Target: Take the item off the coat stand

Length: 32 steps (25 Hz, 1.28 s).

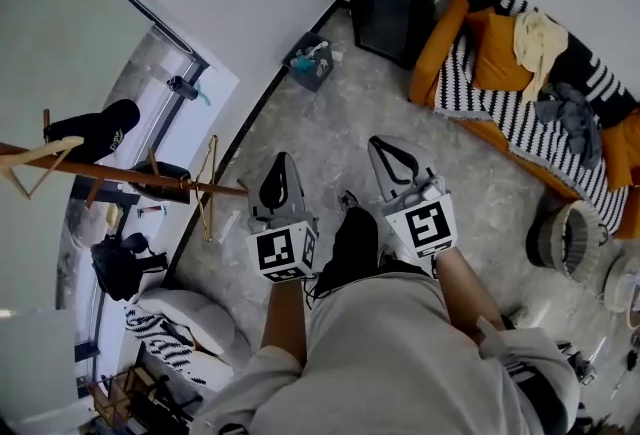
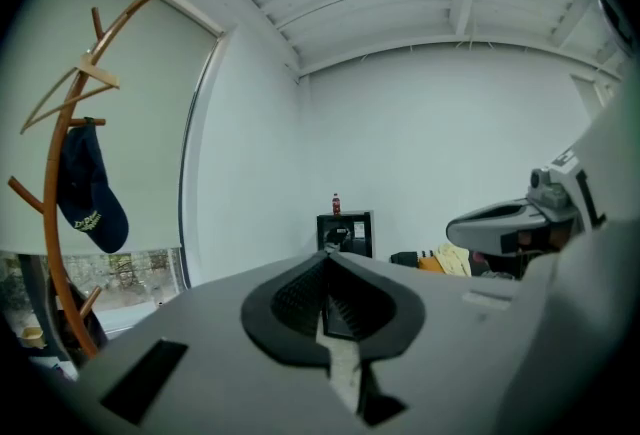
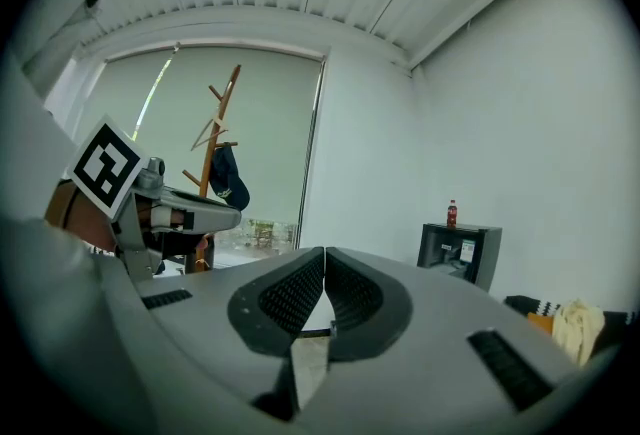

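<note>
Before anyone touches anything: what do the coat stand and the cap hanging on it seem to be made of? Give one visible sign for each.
Coat stand: probably wood with a smooth finish. It is warm reddish-brown, a curved pole with slim pegs.
Cap: cloth, perhaps cotton, matte dark navy. It hangs soft and sagging, with pale lettering on it.

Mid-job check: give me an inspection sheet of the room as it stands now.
Surface: grey floor.
Job's things: stand upright by the window; dark cap hangs on it.
Clutter: clothes on sofa; basket; box by the wall.
Grippers: left claw shut, empty; right claw shut, empty; both short of the stand.
Cables: nothing seen.
Surroundings: black cabinet with a red bottle on top; white walls.
</note>
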{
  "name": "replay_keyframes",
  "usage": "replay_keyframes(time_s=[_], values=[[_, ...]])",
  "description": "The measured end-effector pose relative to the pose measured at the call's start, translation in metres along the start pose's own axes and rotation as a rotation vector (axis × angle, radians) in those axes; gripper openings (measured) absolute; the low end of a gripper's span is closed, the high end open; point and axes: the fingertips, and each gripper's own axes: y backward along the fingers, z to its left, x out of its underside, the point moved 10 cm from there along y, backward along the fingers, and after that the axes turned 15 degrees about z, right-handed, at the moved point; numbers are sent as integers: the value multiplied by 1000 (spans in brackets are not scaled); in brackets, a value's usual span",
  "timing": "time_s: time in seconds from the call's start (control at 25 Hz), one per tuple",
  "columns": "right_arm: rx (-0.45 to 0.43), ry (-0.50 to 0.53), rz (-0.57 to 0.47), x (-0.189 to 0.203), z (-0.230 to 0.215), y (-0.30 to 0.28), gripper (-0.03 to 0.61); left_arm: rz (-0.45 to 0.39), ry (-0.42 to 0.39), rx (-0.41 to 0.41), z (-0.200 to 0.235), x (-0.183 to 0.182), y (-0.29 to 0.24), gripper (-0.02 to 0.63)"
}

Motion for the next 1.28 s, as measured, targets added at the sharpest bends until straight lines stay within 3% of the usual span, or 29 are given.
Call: replay_keyframes(time_s=[0.24, 0.4, 0.8, 1.08, 1.28], values=[[37, 9, 30, -8, -60, -78, 5, 10, 18, 33, 32, -27, -111, 11], [80, 2, 55, -34, -100, -139, 5, 5, 2, 70, 63, -58, -180, 11], [43, 4, 16, -96, -139, -280, 5, -30, -20, 87, 148, -122, -294, 11], [-46, 35, 22, -120, -150, -358, 5, -10, -9, 41, 189, -132, -347, 11], [-198, 75, -21, -134, -166, -437, 5, 13, 33, -68, 222, -140, -390, 11]])
